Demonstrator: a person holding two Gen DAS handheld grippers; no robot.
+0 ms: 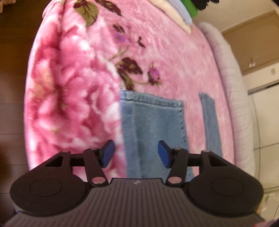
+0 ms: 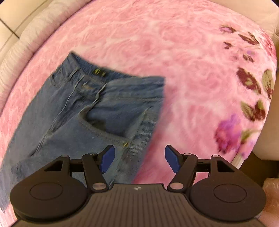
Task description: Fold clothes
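Observation:
Blue jeans lie flat on a pink floral blanket. In the left wrist view a jeans leg (image 1: 153,125) ends in a hem, with the other leg (image 1: 210,120) to its right. My left gripper (image 1: 136,153) is open and empty just above the near leg. In the right wrist view the jeans' waist and front pocket (image 2: 97,108) lie at left centre. My right gripper (image 2: 139,158) is open and empty over the jeans' right edge, its left fingertip (image 2: 108,158) over denim and the right one over blanket.
The pink blanket (image 2: 191,69) covers a bed. A pale quilted edge (image 1: 233,97) borders it. Folded cream, lilac and green items (image 1: 184,15) lie at the bed's far end. Dark wood floor (image 1: 12,69) is at left, cupboards at right.

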